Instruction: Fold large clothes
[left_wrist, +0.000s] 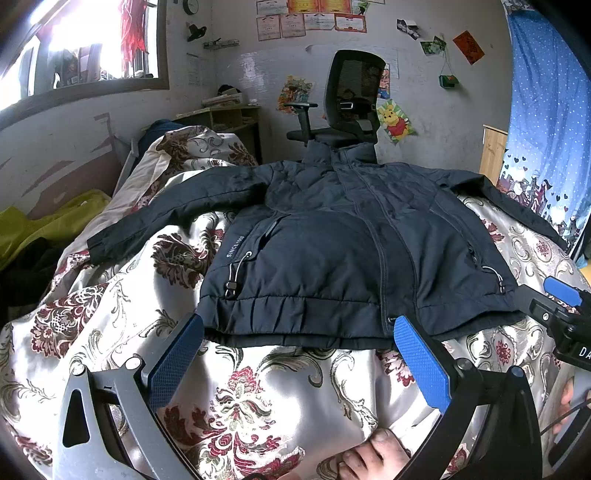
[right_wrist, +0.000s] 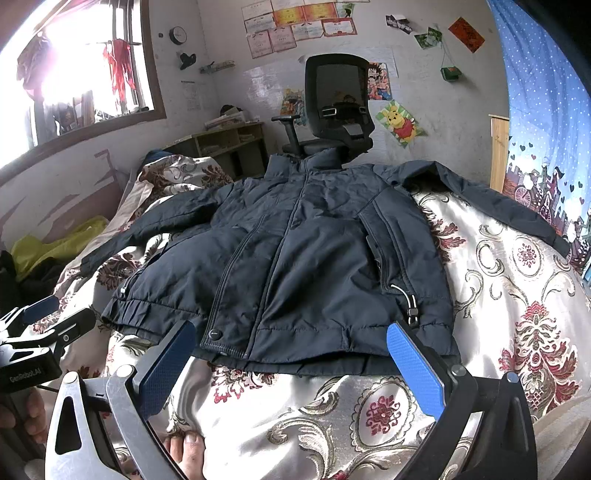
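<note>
A dark navy padded jacket (left_wrist: 332, 251) lies flat and face up on the bed, zipped, collar at the far end, both sleeves spread out to the sides. It also shows in the right wrist view (right_wrist: 295, 258). My left gripper (left_wrist: 299, 328) is open and empty, its blue fingers just short of the jacket's near hem on its left half. My right gripper (right_wrist: 291, 336) is open and empty at the hem's right half. The right gripper shows at the edge of the left wrist view (left_wrist: 561, 295), and the left gripper at the edge of the right wrist view (right_wrist: 40, 310).
The bed has a shiny floral quilt (left_wrist: 258, 398). A black office chair (left_wrist: 347, 107) stands behind the collar. A yellow-green cloth (left_wrist: 44, 225) lies at the left. A blue curtain (left_wrist: 546, 110) hangs at the right. The person's bare toes (left_wrist: 373, 454) are near the front.
</note>
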